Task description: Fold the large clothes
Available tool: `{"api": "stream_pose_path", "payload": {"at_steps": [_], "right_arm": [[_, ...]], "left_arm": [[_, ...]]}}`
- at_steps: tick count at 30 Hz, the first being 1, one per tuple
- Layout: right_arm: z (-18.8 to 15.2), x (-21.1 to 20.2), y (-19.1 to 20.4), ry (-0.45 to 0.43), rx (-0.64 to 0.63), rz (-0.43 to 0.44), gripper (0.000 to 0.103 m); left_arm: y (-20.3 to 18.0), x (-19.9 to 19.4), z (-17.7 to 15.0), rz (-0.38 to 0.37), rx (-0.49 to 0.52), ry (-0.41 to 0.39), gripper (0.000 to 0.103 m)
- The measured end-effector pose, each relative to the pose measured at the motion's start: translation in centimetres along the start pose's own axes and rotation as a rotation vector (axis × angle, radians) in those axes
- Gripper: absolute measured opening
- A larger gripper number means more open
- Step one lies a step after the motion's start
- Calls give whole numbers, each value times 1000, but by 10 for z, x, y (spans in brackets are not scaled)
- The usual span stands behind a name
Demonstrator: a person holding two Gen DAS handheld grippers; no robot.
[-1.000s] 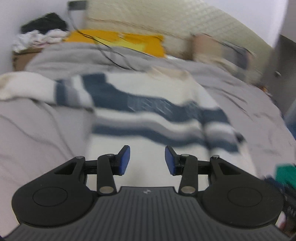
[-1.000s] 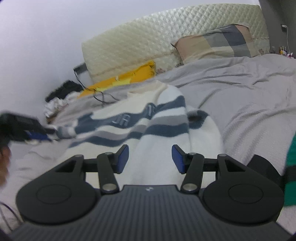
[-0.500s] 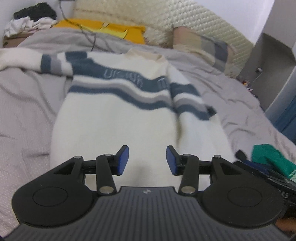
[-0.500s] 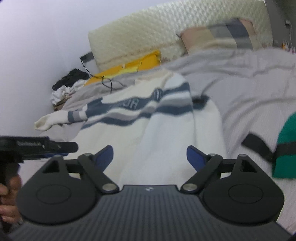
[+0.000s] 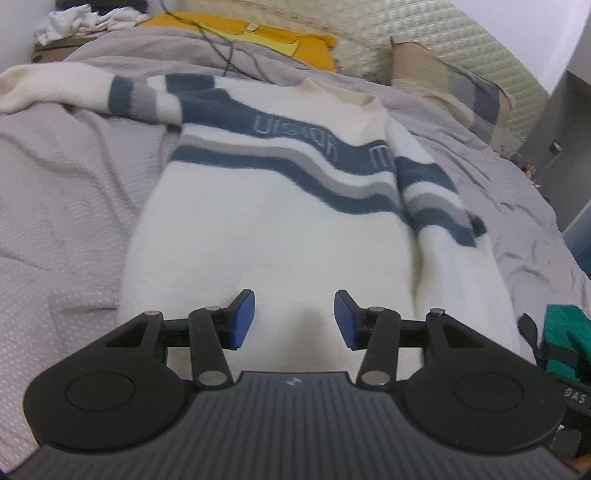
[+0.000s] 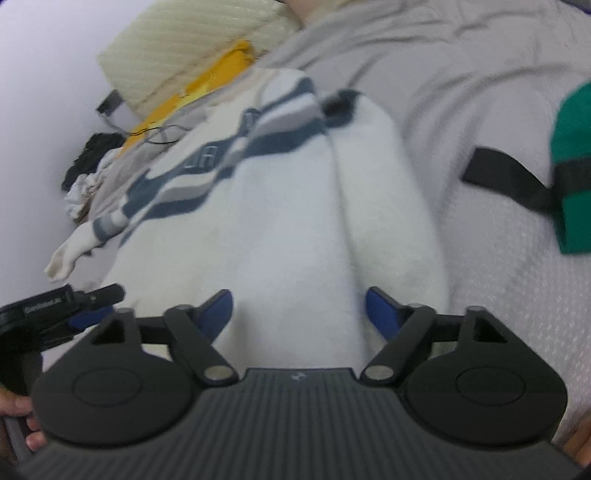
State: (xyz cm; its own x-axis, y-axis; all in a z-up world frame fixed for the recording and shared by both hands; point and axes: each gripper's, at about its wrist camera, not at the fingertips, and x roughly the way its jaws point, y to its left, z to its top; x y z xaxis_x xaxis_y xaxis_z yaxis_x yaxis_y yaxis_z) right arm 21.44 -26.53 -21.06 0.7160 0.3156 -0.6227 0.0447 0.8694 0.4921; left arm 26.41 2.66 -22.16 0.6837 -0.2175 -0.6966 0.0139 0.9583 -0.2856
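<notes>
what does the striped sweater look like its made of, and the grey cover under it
Sweater: looks like a thick, fuzzy knit or fleece, matte; the stripe edges are soft and blurred, and the white surface shows a nap. Exact fibre can't be told.

Grey cover: probably a thin woven or waffle-textured cotton-like fabric, matte; fine dotted texture and shallow wrinkles show.

Bedroom: bed [image 5: 66, 192], pillow [image 5: 450, 85], headboard [image 5: 436, 26]

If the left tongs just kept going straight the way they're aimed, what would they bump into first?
Most likely the white lower body of the striped sweater lying on the bed; the left tongs, open and empty, point down at it. How near the fabric is cannot be told.
</notes>
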Motion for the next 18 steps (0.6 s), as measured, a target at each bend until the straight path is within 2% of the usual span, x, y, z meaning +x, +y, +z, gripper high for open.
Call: {"api": "stream_pose_path", "payload": {"at_steps": [2,3,5,8,10,12,14,18], "right_arm": [[2,-3,-9,-6,65,26,70],[3,-4,-13,-2,93,42,61],[1,-4,-15,21,124,87,52],[-4,-8,-8,51,104,144,48],[-9,-7,3,60,42,109,45],[-17,-6,16,42,-47,15,26],[-13,-12,24,22,-98,-14,17],[28,-37,23,-25,-142,-34,15]], "left_arm": [[6,3,2,-2,-26,9,54],[7,4,2,-5,-39,11,54],[13,6,3,-16,-70,14,54],[20,6,4,-34,-108,15,54],[21,5,4,-43,-123,16,54],[22,3,3,-51,-132,16,54],[22,2,2,-53,-135,21,54],[24,-1,-3,-60,-143,27,54]]}}
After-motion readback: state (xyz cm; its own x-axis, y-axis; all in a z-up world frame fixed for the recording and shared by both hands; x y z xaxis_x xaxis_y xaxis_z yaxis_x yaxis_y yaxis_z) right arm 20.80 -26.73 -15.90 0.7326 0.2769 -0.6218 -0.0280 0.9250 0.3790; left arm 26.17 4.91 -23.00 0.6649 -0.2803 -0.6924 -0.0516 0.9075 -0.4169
